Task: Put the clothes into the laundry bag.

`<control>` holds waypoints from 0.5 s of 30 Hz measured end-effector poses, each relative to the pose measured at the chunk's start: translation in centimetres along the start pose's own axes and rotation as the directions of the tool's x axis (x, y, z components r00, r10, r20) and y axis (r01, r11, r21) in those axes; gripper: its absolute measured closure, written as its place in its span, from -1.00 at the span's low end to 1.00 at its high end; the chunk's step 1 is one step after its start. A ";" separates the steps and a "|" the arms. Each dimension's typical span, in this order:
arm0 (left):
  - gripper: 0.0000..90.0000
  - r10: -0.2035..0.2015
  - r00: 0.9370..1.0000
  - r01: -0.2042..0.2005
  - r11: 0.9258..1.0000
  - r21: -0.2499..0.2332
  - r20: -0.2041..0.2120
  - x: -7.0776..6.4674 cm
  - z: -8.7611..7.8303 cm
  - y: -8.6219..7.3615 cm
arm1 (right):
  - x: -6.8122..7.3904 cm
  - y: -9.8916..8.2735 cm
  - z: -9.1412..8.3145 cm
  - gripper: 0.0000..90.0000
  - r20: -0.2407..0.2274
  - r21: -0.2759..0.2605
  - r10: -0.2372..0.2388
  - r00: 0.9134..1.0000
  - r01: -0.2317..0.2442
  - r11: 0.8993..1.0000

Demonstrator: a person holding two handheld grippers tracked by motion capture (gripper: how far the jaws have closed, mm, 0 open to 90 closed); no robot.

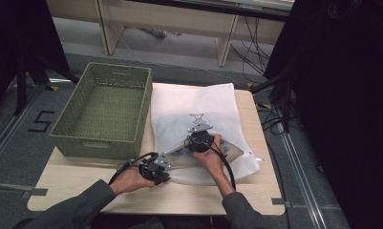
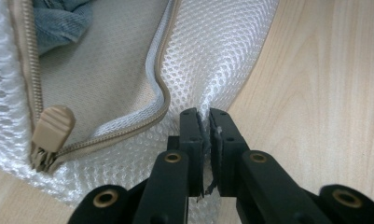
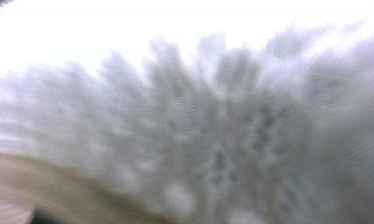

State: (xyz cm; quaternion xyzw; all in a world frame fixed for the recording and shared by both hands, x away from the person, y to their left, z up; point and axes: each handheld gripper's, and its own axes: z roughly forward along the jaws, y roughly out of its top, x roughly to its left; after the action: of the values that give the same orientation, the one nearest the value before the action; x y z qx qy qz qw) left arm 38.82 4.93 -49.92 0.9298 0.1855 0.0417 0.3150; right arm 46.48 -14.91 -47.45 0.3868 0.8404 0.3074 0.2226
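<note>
Left claw [image 2: 205, 135] pinched tight on edge of white mesh zip bag [image 1: 198, 112], lower middle of frame on desk [image 1: 256, 191]. Zip open, blue denim garment [image 2: 58, 21] inside. Right claw [image 1: 199, 141] pushed into mouth, jaw state can't tell (view blurred). Green woven basket [image 1: 69, 121] upper left, empty; closing or transfer likely left.

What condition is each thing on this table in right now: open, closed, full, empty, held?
Mesh laundry bag: lying flat on the table, its corner pinched by the left tool.
Zipper: partly open, tan pull at one end.
Denim cloth: tucked inside the bag.
Green basket: upright, empty.
Left gripper: fingers shut on the mesh.
Right gripper: pushed in at the bag's mouth; fingers hidden.
</note>
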 end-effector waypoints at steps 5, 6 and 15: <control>0.83 -0.001 1.000 0.000 1.000 0.018 0.004 0.1 -0.2 0.0 | 0.0 -0.1 -4.1 0.15 -0.133 -0.010 -0.004 0.991 0.003 1.000; 0.83 -0.003 1.000 0.003 1.000 0.023 0.004 0.1 -0.3 -0.1 | 0.0 -0.4 -5.2 0.13 -0.136 -0.018 -0.006 0.991 0.004 1.000; 0.53 0.009 1.000 -0.007 0.997 -0.075 0.027 -0.6 -0.6 0.6 | -2.1 -4.1 -9.6 -0.02 -0.102 -0.036 0.054 0.993 -0.058 0.998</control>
State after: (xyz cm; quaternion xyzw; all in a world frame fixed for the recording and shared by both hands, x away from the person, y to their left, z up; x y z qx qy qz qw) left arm 38.36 4.66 -49.03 0.9185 0.1759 0.0370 0.3523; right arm 39.78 -22.00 -43.19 0.3899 0.8333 0.3489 0.1786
